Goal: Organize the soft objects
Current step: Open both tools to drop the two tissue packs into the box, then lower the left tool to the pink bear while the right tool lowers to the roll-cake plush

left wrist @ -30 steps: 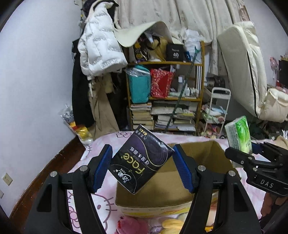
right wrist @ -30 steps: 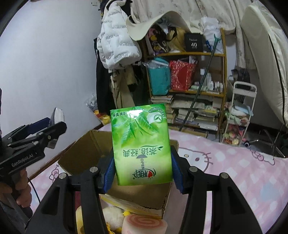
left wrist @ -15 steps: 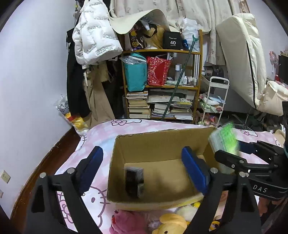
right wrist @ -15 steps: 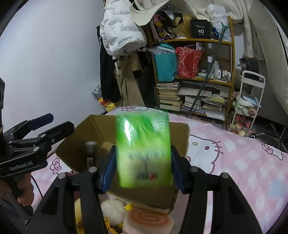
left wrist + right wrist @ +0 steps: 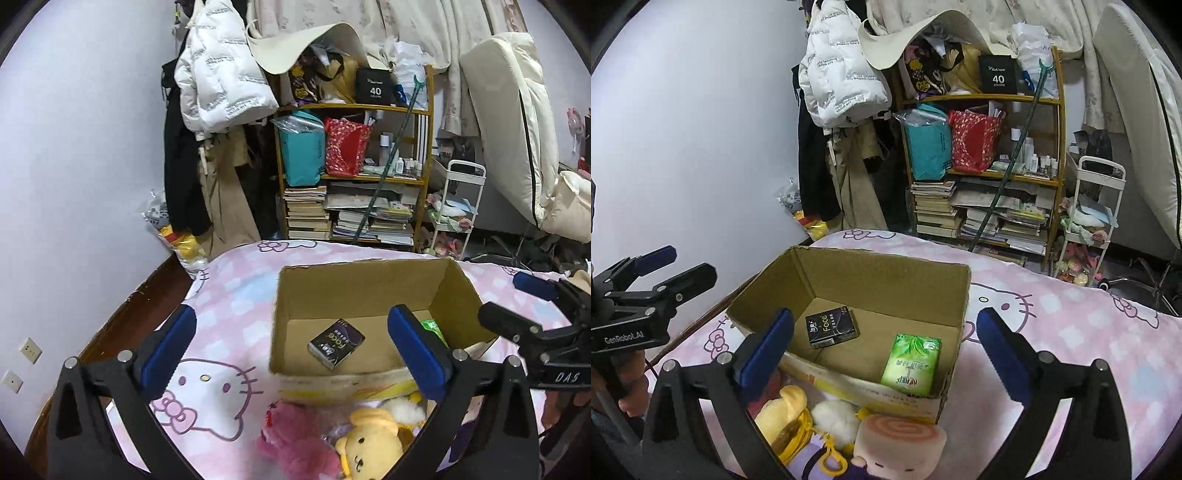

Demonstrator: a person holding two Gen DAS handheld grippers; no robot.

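2 tissue packs already lie flat on the floor of the cardboard box (image 5: 886, 280): the black tissue pack (image 5: 832, 328) toward the left wall, the green tissue pack (image 5: 911, 363) near the front right corner, the two well apart. What is left to sort looks like the heap of plush toys just in front of the box, on the pink cat-print bed cover (image 5: 1071, 317): a yellow plush (image 5: 373, 439), a pink plush (image 5: 295, 435), a white fluffy ball (image 5: 836, 417), a swirl-topped roll cushion (image 5: 899, 443) and a purple toy with yellow clips (image 5: 816, 461), all pressed together.

I'd judge these light and squashy, so they will give under the pads instead of slipping; the risk is more that a pinch on a loose ear or clip lets the body dangle and snag the box rim. Taking each one across its thickest part, the head or belly, seems safest. The roll cushion is broad and may need the jaws at full spread. The clips on the purple toy are hard and small, a poor place to hold.

The left gripper (image 5: 291, 343) hangs above the near edge of the box, jaws wide apart and holding nothing. The right gripper (image 5: 884, 343) does the same from the other side, jaws spread and empty. Behind the bed stands a crowded bookshelf (image 5: 982, 166).
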